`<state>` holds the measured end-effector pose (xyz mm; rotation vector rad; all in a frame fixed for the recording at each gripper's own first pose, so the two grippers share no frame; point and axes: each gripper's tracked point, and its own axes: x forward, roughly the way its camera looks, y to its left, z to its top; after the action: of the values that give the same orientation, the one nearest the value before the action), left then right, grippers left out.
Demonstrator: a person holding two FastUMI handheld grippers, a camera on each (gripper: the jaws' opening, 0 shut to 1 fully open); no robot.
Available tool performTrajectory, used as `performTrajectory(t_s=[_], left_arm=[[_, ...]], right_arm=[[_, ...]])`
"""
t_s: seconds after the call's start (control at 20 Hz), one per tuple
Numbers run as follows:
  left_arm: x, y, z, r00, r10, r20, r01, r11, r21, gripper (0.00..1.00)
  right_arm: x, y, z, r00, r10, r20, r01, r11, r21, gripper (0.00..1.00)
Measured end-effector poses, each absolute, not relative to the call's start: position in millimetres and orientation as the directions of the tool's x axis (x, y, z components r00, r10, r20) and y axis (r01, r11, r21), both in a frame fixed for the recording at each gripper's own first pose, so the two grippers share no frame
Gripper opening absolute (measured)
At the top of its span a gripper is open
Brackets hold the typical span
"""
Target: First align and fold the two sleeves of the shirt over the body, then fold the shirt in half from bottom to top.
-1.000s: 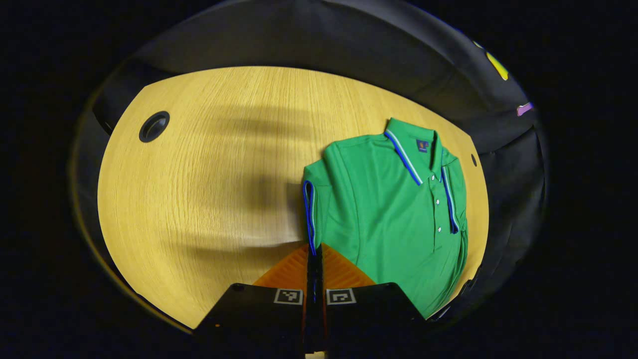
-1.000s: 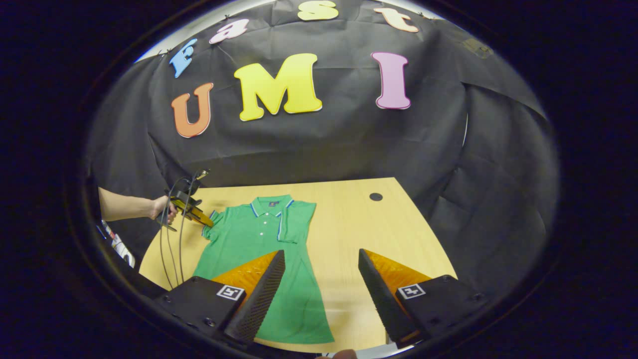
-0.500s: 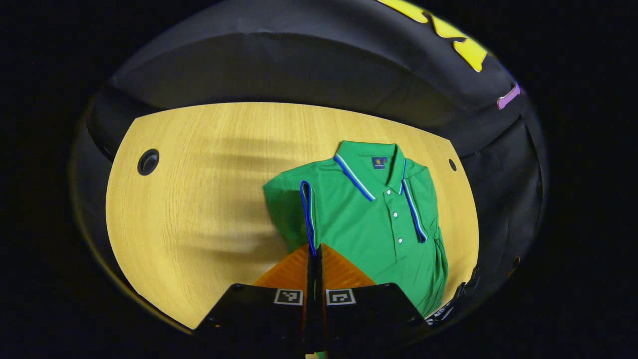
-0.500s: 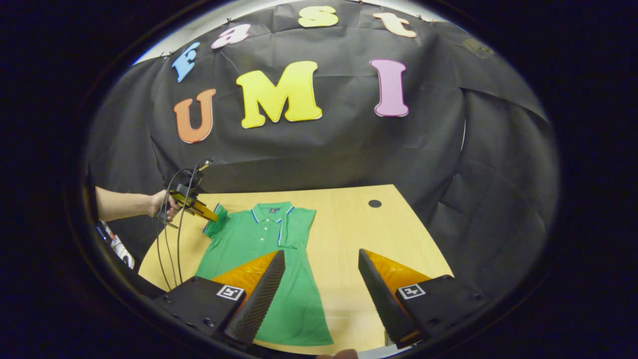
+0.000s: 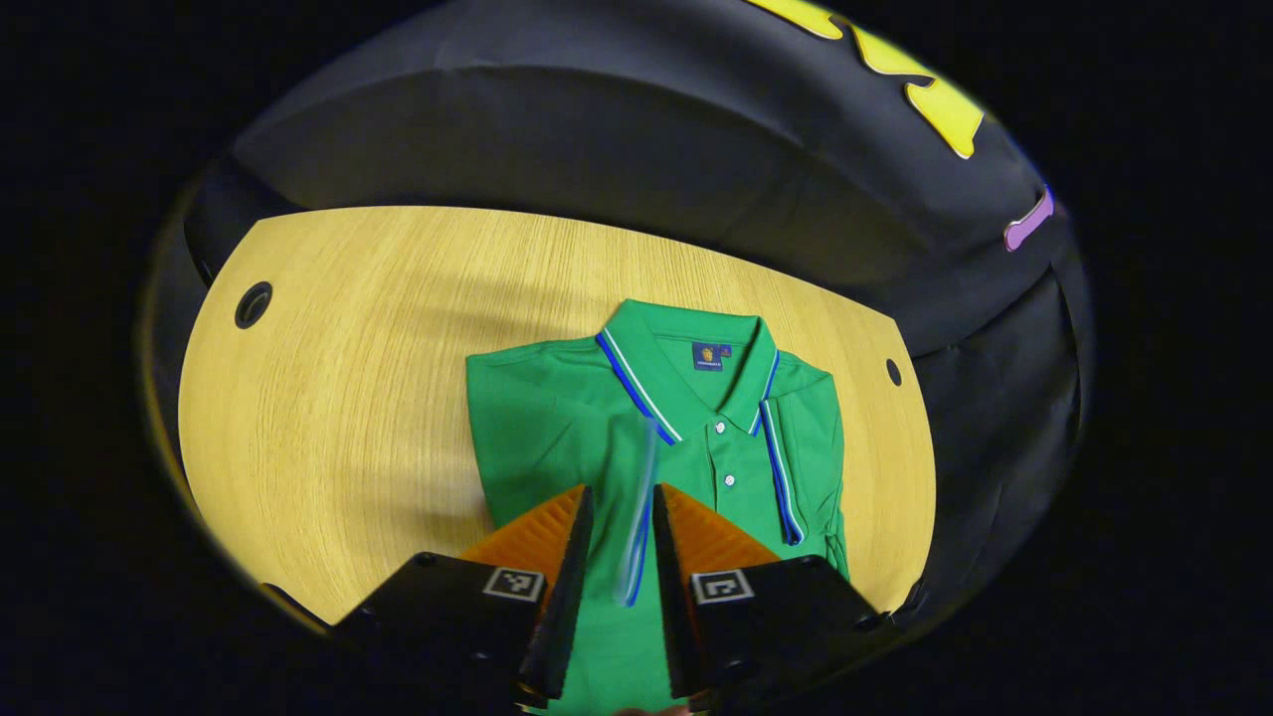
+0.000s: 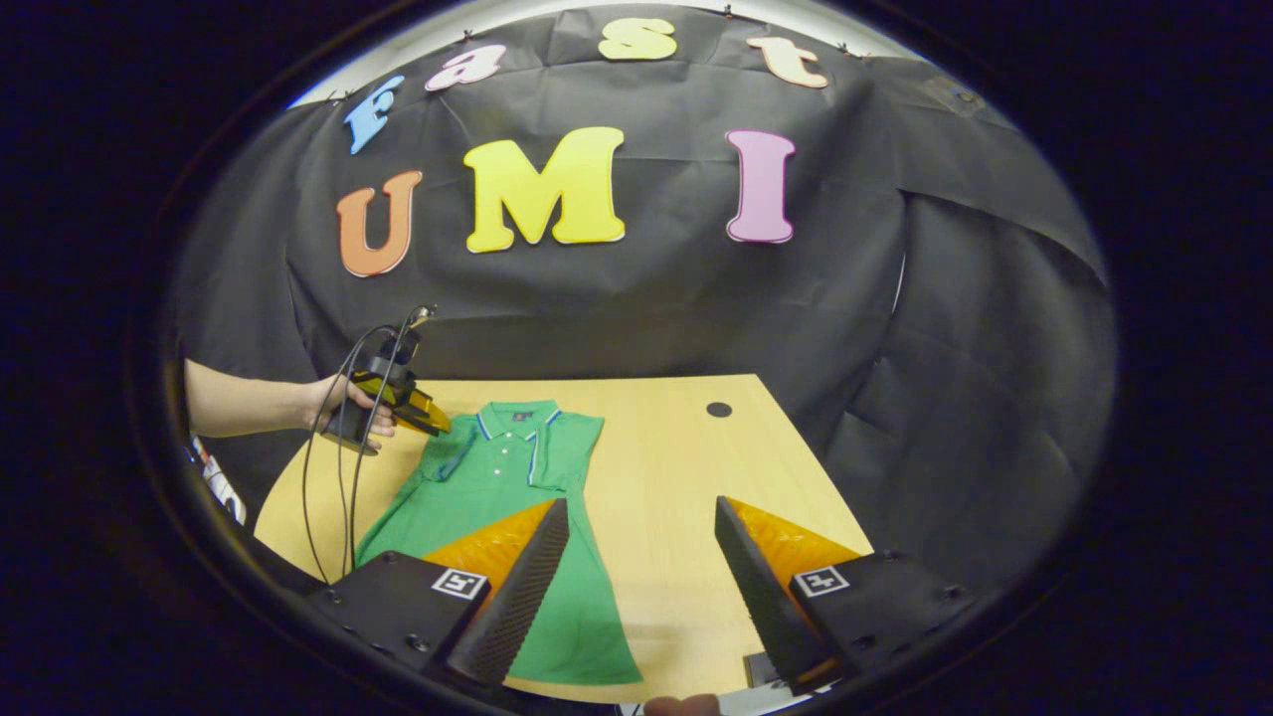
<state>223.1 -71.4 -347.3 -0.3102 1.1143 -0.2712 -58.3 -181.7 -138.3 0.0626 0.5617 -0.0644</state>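
Both sleeves [image 5: 636, 497] over shirt [image 5: 557, 418]

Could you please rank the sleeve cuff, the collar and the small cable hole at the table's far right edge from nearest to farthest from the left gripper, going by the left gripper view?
From the left gripper:
1. Sleeve cuff, blurred, between the parted fingers.
2. Collar, straight ahead, at the shirt's top.
3. Cable hole, off to the right, at the table's edge.

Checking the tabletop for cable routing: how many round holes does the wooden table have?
2. One round hole sits near the light wooden table's far left corner in the left gripper view, the other near the far right edge beside the green polo shirt. The shirt may hide more.
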Motion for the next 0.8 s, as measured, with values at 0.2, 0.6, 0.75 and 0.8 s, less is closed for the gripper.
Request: performTrajectory(t_s=[0.2,0.6,0.75,0.8], left_arm=[[220.8,-61.4,-324.9,0.473,-0.334,-0.815,0.041,0.933,-0.359,0.99],[145.0,-14.5,-230.6,0.737,-0.244,-0.63,0.121,0.965,-0.232,0.98],[86.0,-1.6,-214.4,0.778,-0.235,-0.583,0.119,0.966,-0.231,0.98],[65.8,5.5,-215.0,0.785,-0.215,-0.581,0.111,0.971,-0.21,0.99]], right_arm=[[-50.0,-176.1,-128.9,0.867,-0.066,-0.494,0.045,0.998,-0.054,0.95],[-29.5,-118.1,-139.7,0.842,0.112,-0.529,-0.1,0.994,0.051,0.95],[-28.6,-102.3,-149.5,0.816,0.165,-0.554,-0.143,0.986,0.084,0.95],[-30.0,-98.9,-153.4,0.807,0.179,-0.563,-0.154,0.984,0.092,0.93]])
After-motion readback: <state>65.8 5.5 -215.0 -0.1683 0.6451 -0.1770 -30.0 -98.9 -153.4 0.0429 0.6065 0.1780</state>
